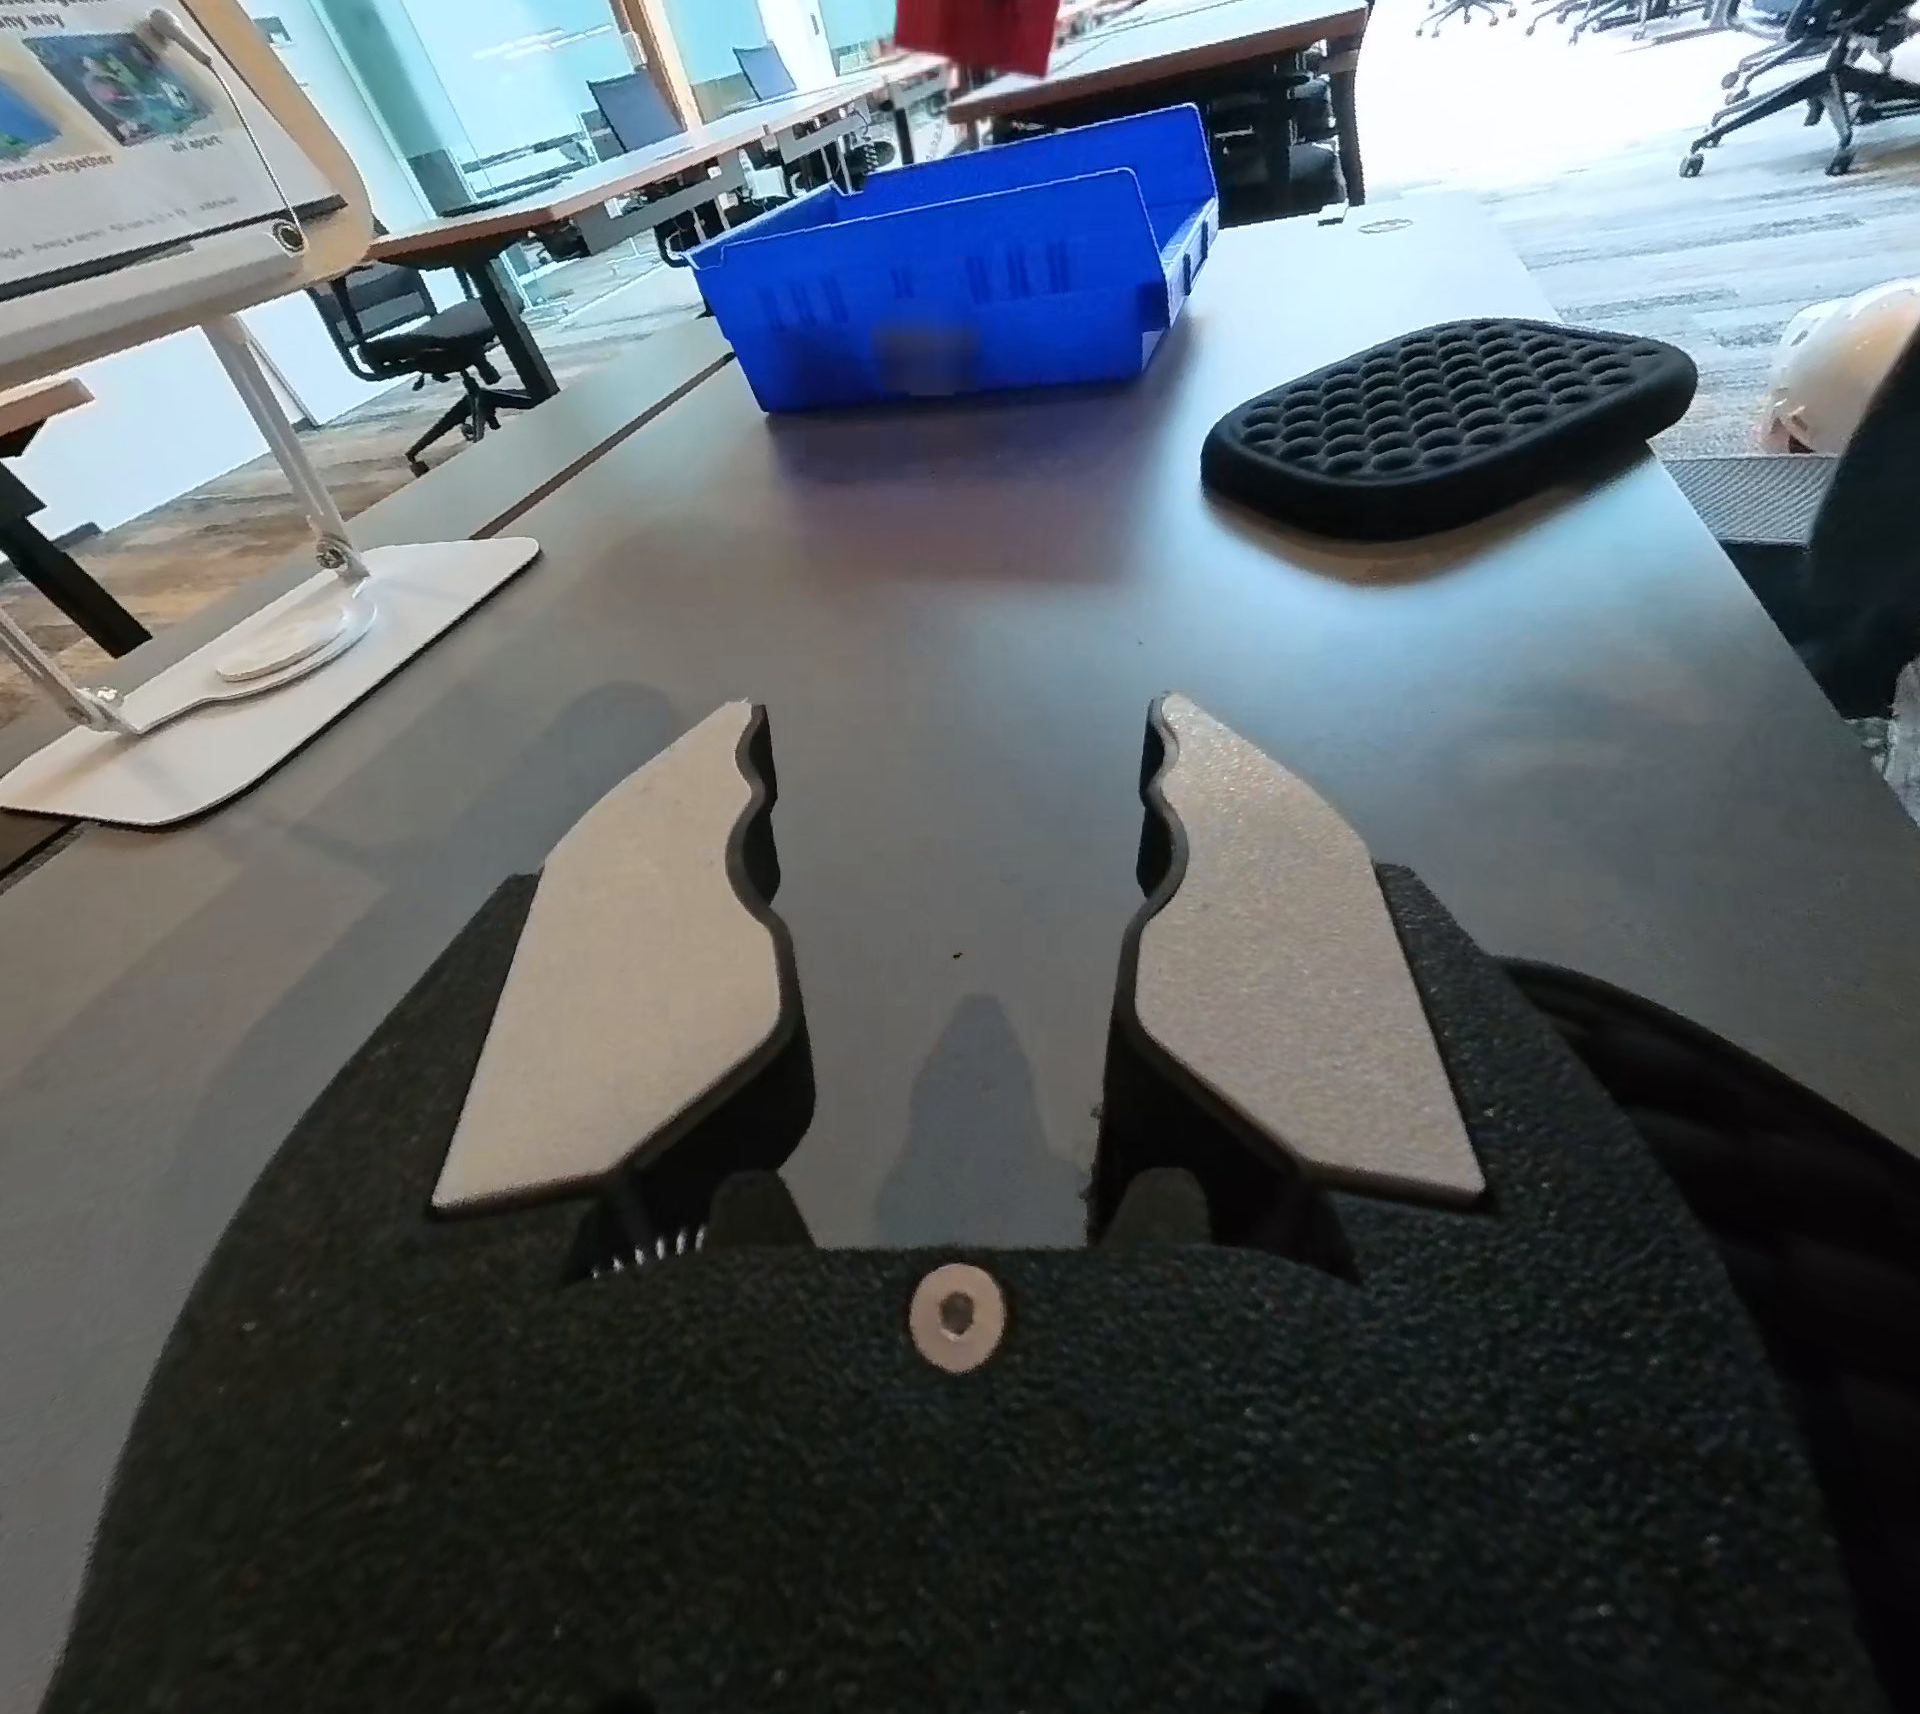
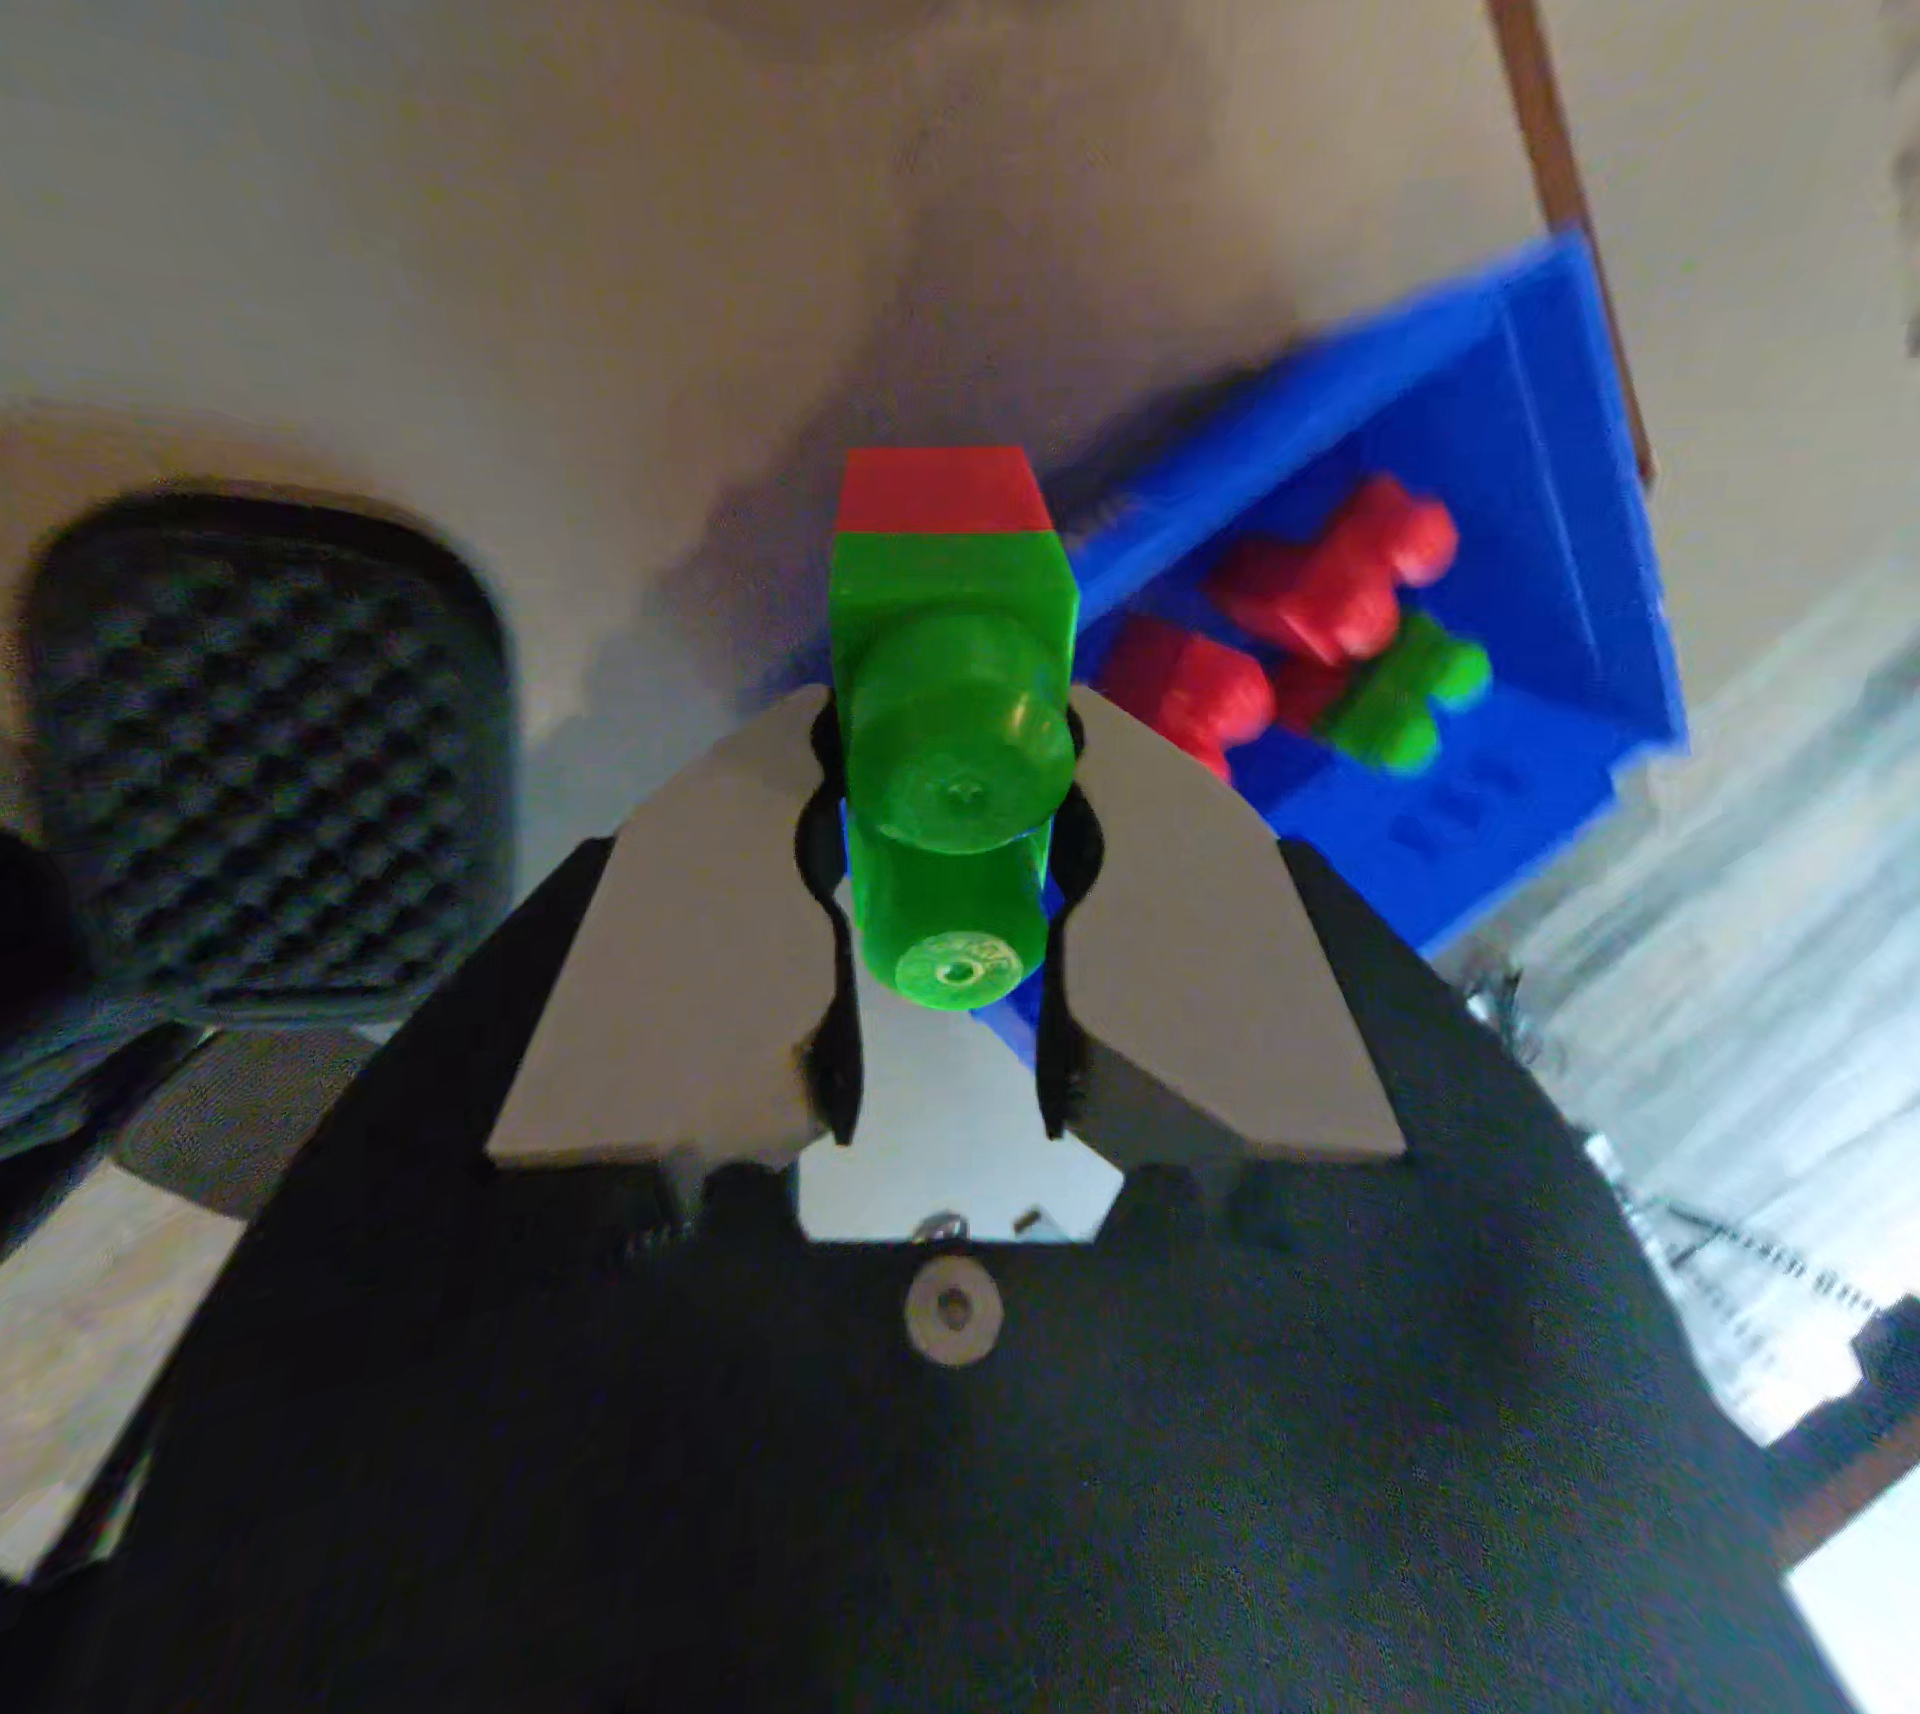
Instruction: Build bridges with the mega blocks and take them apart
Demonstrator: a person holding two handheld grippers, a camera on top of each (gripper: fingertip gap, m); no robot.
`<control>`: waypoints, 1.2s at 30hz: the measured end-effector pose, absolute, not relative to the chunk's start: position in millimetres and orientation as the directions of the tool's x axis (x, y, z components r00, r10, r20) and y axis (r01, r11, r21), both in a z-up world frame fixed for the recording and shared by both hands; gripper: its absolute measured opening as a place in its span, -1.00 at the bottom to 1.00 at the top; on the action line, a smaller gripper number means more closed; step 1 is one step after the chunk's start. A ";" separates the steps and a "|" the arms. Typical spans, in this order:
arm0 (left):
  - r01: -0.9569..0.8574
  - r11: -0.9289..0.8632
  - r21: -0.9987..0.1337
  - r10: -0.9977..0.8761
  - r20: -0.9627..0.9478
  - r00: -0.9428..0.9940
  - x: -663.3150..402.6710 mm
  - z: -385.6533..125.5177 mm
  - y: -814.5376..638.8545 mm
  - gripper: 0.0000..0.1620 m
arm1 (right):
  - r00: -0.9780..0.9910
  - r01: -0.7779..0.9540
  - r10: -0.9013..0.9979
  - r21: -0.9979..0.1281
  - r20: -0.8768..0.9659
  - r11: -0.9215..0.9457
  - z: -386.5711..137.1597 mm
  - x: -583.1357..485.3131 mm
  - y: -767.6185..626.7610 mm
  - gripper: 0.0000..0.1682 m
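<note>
Above the worktop [image 1: 1039, 625]: right tongs [image 2: 951, 791] pinching a green block [image 2: 956, 729] with a red block [image 2: 940, 488] joined beneath, beside the bin [image 2: 1507, 438] of blocks. Low over bare worktop: left tongs [image 1: 956, 719] spread wide, holding nothing.

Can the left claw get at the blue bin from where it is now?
Probably yes. The left claw is open and empty, low over the table, with bare tabletop between it and the blue bin. The black pad lies off to one side.
</note>
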State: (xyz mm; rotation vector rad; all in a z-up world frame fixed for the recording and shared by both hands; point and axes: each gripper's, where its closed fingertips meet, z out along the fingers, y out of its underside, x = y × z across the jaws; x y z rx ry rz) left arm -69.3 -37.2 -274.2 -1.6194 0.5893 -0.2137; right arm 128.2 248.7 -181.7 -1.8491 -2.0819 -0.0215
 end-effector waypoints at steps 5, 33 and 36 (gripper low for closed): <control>-0.256 -0.031 -0.966 -0.492 -0.209 0.845 -68.3 -275.0 -37.4 -0.16 | 0.226 0.963 0.941 -0.200 0.250 -0.179 -198.7 201.1 345.4 -0.57; -0.207 -0.020 -0.978 -0.485 -0.172 0.858 -72.8 -270.0 -37.6 -0.18 | 0.399 0.914 0.911 0.039 0.108 -0.405 -322.5 221.7 420.8 -0.50; -0.204 -0.019 -0.979 -0.483 -0.170 0.859 -73.4 -269.6 -37.5 -0.18 | 0.398 0.916 0.910 0.007 0.118 -0.402 -314.3 218.7 421.8 -0.44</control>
